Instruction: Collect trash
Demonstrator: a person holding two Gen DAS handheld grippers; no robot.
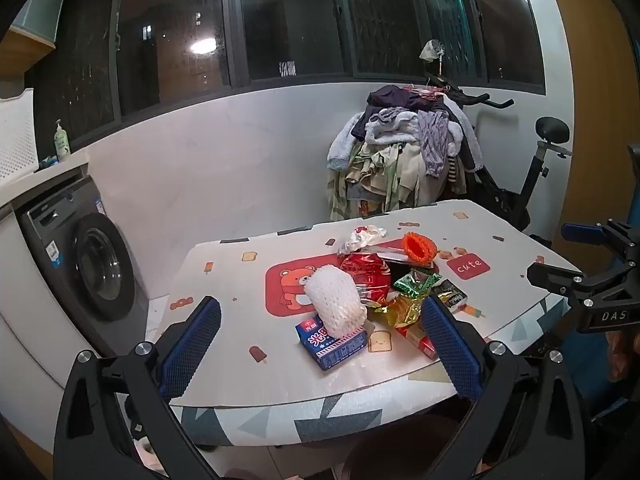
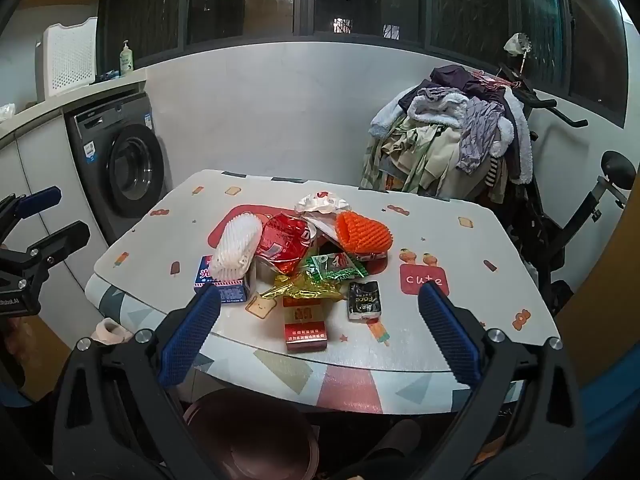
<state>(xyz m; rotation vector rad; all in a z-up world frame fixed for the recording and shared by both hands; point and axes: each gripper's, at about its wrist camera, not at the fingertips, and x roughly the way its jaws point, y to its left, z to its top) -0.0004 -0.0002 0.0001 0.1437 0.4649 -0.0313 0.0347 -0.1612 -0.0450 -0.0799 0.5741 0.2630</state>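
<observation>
**Both tools hovering wide open over the trash pile: risks before first grasp**

Left tool [image 1: 320, 332] and right tool [image 2: 319, 322] are both hanging released, blue pads spread, gripping nothing, at the near edge of the desk [image 2: 460, 240].

Risks, as judged:
- The white foam mesh fruit sleeve [image 2: 236, 254] is resting on the blue printed carton [image 2: 222, 286]; lifting the carton first would likely be tipping the sleeve off.
- The crumpled gold foil wrapper [image 2: 304, 290] is thin and slippery and may be slipping out of the pads.
- The red flat cigarette box [image 2: 305, 330] is lying nearest the desk edge; a nudge could be pushing it over.

Pile appearance: behind the carton, a red crinkled foil bag [image 2: 284, 244], an orange foam mesh sleeve [image 2: 362, 236] and white crumpled paper [image 2: 322, 202] are overlapping. The green sweet wrapper [image 2: 336, 266] and black foil packet [image 2: 364, 300] are sitting right of the carton, beside the gold foil.
</observation>
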